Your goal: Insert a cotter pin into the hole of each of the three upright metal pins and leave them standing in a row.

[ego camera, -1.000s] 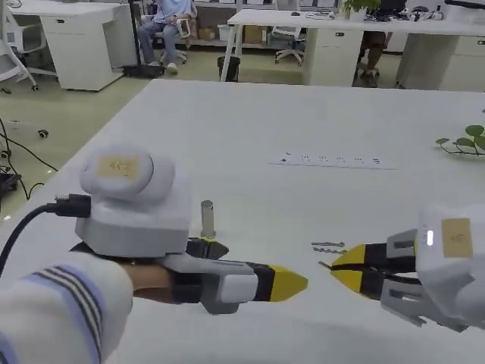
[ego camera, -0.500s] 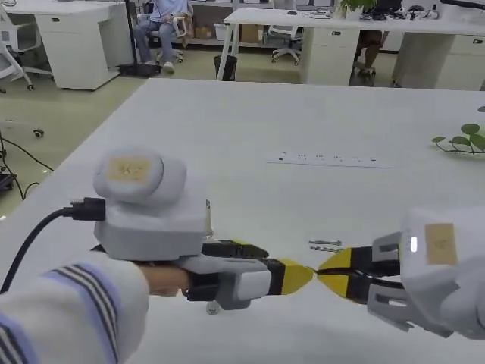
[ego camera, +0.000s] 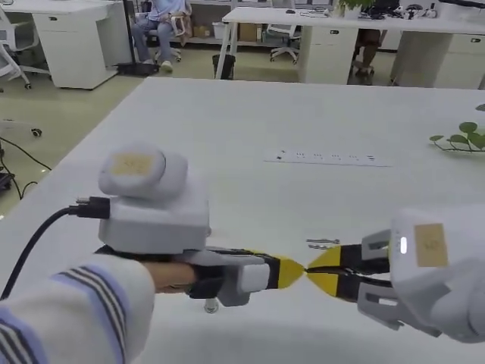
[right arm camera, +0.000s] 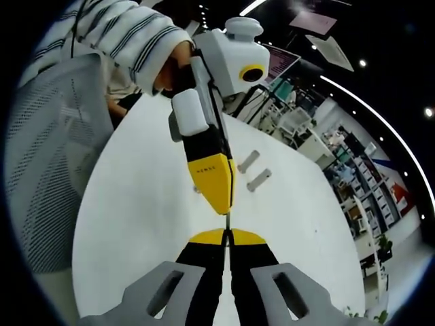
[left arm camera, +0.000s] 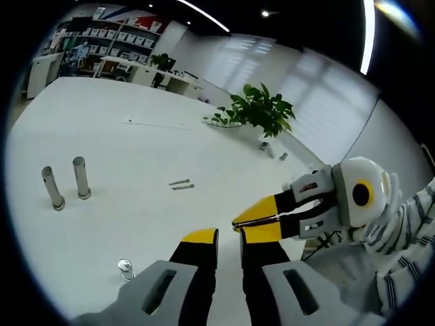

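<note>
One big white surface (ego camera: 250, 129) takes up most of the head view. It is flat, smooth and a little shiny. Far behind it the room has white desks (ego camera: 330, 53), chairs on wheels and a tan floor. A person (ego camera: 155, 23) sits at the far left. A long, thin white power strip (ego camera: 327, 158) lies flat on the far part of the surface. A green leafy plant (ego camera: 461, 136) sits at the far right edge.

The left gripper (ego camera: 294, 271) is grey and white plastic with black jaws and yellow tips. A black cable comes out of its back, and a hand in a striped sleeve (ego camera: 68, 318) holds it. In the left gripper view its jaws have a narrow gap with nothing in it. The right gripper (ego camera: 314, 271) has the same yellow tips. In the right gripper view its jaws are pressed tight on a thin cotter pin (right arm camera: 228, 223) that pokes out past the tips. The two grippers meet tip to tip over the near part of the surface. I cannot tell if the left tip touches the cotter pin.

Two tall metal pins (left arm camera: 81, 178) stand upright side by side at the left in the left gripper view. They are round, silver and shiny. A third metal pin (left arm camera: 125, 267) is near the left gripper. Small loose cotter pins (ego camera: 324, 243) lie flat just past the yellow tips.
</note>
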{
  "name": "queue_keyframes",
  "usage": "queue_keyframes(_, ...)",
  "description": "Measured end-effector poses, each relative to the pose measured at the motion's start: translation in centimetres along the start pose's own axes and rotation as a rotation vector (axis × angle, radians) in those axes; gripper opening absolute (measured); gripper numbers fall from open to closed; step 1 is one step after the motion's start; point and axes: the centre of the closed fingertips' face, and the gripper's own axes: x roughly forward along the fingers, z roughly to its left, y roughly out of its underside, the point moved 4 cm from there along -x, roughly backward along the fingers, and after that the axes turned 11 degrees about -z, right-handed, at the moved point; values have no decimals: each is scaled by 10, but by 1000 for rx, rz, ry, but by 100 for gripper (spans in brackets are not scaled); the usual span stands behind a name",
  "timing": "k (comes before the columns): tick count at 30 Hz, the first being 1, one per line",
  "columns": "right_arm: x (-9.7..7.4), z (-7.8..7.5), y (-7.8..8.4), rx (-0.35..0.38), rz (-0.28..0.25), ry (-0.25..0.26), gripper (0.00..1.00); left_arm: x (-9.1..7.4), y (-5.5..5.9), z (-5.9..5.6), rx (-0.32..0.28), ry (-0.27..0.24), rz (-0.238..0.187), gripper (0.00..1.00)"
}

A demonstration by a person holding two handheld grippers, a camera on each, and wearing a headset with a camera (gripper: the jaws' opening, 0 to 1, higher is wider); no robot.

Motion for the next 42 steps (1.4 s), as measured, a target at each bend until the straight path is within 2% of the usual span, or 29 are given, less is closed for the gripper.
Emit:
queue_keyframes(1, 1, 1, -1, -4, 0, -6, 2, 0, 0, 0, -3, 3, -3, 11)
queue_keyframes(3, 2, 2, -2, -3, -5, -7, 2, 0, -1, -2, -50, 11, -12, 10)
queue_keyframes(8, 5, 4, -6, -10, -15, -16, 2, 0, 3, -3, -63, 9, 2, 7)
queue_keyframes(30, 7, 0, -9, -26, -21, -23, 2, -2, 3, -1, -83, 0, -2, 2)
queue_keyframes(42, 6, 2, -11, -33, -28, -30, 2, -3, 3, -3, -84, 17, 4, 1)
